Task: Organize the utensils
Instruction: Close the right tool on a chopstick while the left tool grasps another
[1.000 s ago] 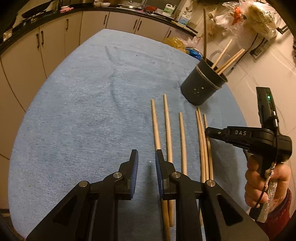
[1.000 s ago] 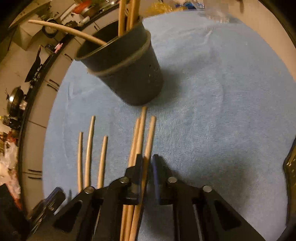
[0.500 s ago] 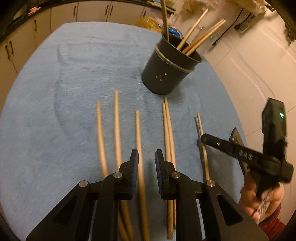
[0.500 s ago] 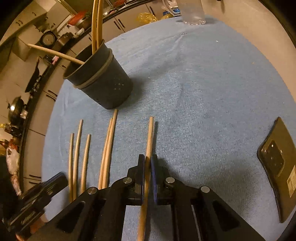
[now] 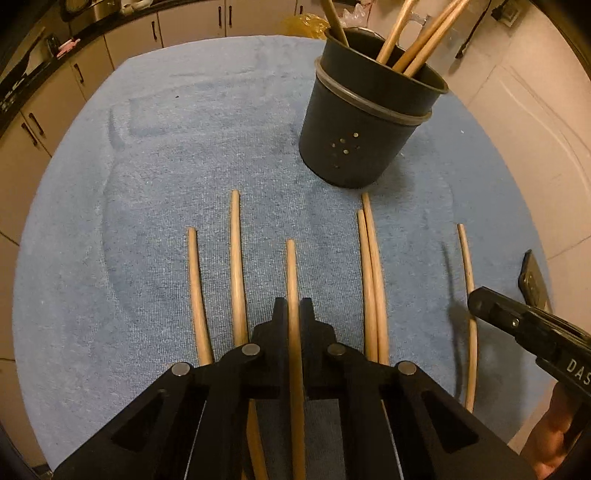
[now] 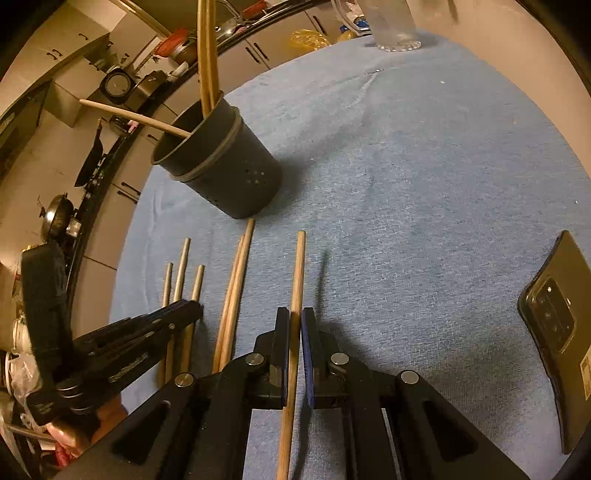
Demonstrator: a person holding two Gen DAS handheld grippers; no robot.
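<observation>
A dark utensil cup (image 5: 364,122) with several wooden chopsticks in it stands on the blue cloth (image 5: 184,140); it also shows in the right wrist view (image 6: 225,166). My left gripper (image 5: 293,310) is shut on a chopstick (image 5: 291,273) lying on the cloth, between two loose chopsticks (image 5: 236,258) on its left and a touching pair (image 5: 371,266) on its right. My right gripper (image 6: 294,321) is shut on another chopstick (image 6: 298,273) and holds it slightly above the cloth; that chopstick also shows in the left wrist view (image 5: 468,280).
A black phone (image 6: 557,328) lies at the cloth's right edge. A clear glass (image 6: 391,26) stands at the far edge. Kitchen cabinets and a counter with pans (image 6: 55,218) run along the left and back.
My left gripper has moved forward and closed on the middle chopstick. My right gripper has lifted its chopstick a little and shifted it right, away from the pair.
</observation>
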